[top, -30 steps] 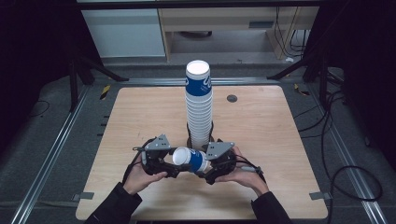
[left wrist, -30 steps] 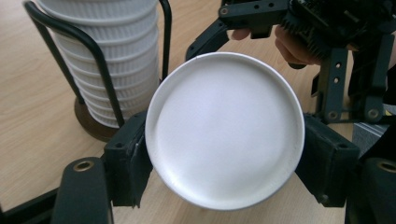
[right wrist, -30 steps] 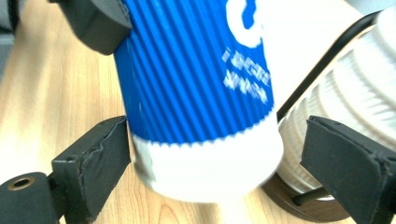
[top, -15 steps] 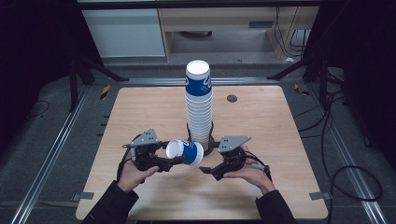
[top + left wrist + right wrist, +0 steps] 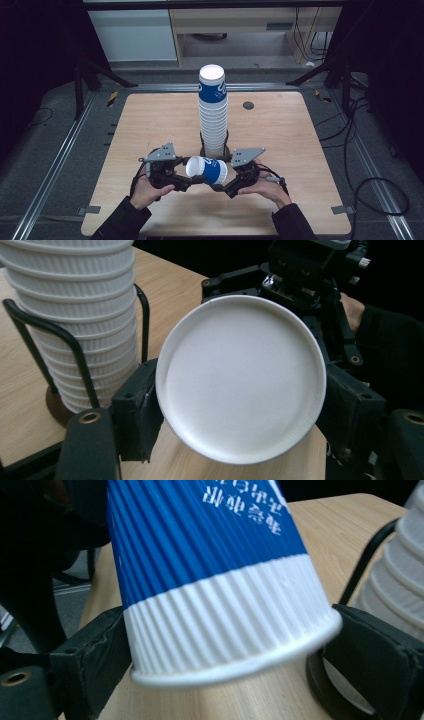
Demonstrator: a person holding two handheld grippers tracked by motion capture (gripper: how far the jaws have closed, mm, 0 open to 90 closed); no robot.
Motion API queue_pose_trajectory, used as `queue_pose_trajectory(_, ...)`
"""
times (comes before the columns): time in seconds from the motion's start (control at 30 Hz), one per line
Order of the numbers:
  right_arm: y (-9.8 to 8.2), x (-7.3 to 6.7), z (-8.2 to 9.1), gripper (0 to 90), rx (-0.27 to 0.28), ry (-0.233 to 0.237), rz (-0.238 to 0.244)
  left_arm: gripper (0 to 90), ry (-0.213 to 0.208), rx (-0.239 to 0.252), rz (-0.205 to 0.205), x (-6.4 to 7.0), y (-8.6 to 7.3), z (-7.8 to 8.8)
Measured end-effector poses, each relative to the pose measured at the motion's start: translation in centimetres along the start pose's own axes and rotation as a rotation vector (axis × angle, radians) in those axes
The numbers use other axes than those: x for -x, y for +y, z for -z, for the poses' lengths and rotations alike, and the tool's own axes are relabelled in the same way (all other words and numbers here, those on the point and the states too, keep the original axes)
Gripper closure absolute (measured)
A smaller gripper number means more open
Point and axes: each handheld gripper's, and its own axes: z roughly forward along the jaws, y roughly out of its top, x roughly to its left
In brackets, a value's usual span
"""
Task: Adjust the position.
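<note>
The left tongs (image 5: 187, 180) pinched the white base end of a blue-and-white ribbed paper cup (image 5: 207, 170), which lay on its side in the air just above the bench, at 6 o'clock from the stack. The right tongs (image 5: 220, 187), at 4 o'clock of the cup, had just been opening a little, with the cup's white rim end between their jaws. Whether those pads pressed could not be told. The step looked like a handover, and it would go best if the right tongs closed gently on the rim band, square to the cup, before the left let go, since thin ribbed paper crushes easily. At 12 o'clock from the cup stood a tall stack of upturned matching paper cups (image 5: 212, 115) in a black wire holder (image 5: 30, 347). The tongs should keep off it so it is not toppled. The pale wooden bench (image 5: 150, 125) had a small dark round fitting (image 5: 248, 105) at 1 o'clock of the stack. Beyond lay grey floor, metal rails (image 5: 55, 165), black cables (image 5: 360, 135) and a pale cabinet (image 5: 132, 35).
</note>
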Motion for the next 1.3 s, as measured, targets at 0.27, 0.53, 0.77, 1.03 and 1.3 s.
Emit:
queue_pose_trajectory(0.27, 0.0, -0.3, -0.5, 12.7, -0.004, 0.042, 0.010, 27.4, -0.020, -0.013, -0.003, 0.2, -0.1, -0.5)
queue_pose_trajectory(0.53, 0.0, -0.2, -0.4, 15.0, -0.013, 0.045, 0.004, 26.7, -0.027, -0.009, 0.026, 0.0, -0.2, -0.5)
queue_pose_trajectory(0.77, 0.0, -0.1, 0.1, 15.2, -0.061, 0.009, 0.028, 23.6, -0.015, -0.027, 0.021, -0.2, 0.0, 0.3)
queue_pose_trajectory(1.03, -0.4, -0.3, -0.5, 15.1, -0.166, -0.034, 0.082, 20.7, 0.002, -0.144, 0.022, -0.6, -0.7, -0.6)
queue_pose_trajectory(1.3, -0.8, -1.0, -2.1, 15.0, -0.265, -0.035, 0.138, 18.9, 0.009, -0.258, 0.001, -0.5, -1.7, -2.4)
